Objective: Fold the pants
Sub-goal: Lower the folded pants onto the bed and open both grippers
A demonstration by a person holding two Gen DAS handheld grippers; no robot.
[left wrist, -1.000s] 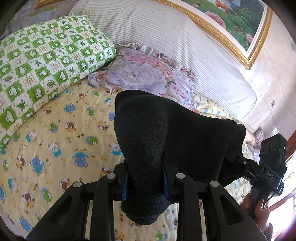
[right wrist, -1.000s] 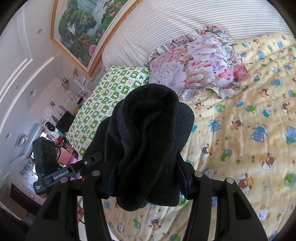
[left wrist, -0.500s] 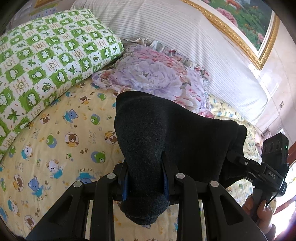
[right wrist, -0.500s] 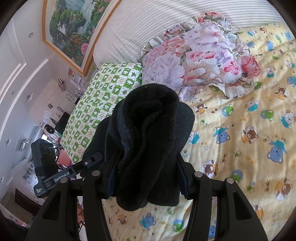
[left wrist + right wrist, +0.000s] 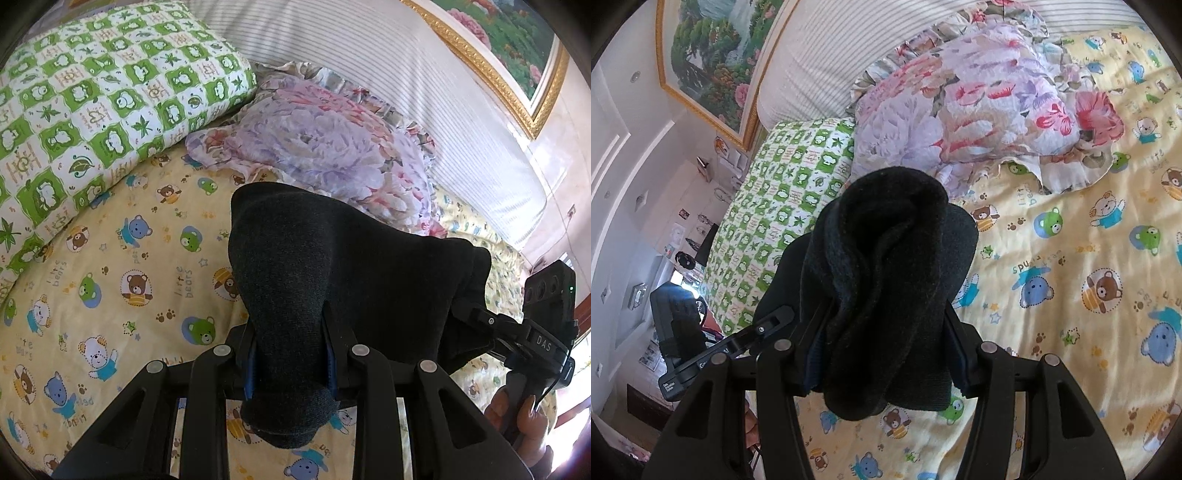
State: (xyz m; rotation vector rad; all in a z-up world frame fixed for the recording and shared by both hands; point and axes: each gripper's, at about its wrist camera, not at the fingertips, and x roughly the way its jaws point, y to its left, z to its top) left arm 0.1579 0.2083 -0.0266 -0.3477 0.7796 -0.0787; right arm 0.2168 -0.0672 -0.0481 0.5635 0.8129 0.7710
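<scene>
Dark knit pants (image 5: pixel 332 280), bunched, aloft above the bed.

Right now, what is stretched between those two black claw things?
The dark pants span them: the left gripper clamps one end and the right gripper the other, seen in the left wrist view, above the bear-print sheet.

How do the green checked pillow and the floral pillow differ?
The green checked pillow has a square grid print and plain edges; the floral pillow has large pink-lilac blooms and a ruffled edge. The checked one lies left of the floral one. Both rest on the bear-print sheet.
</scene>
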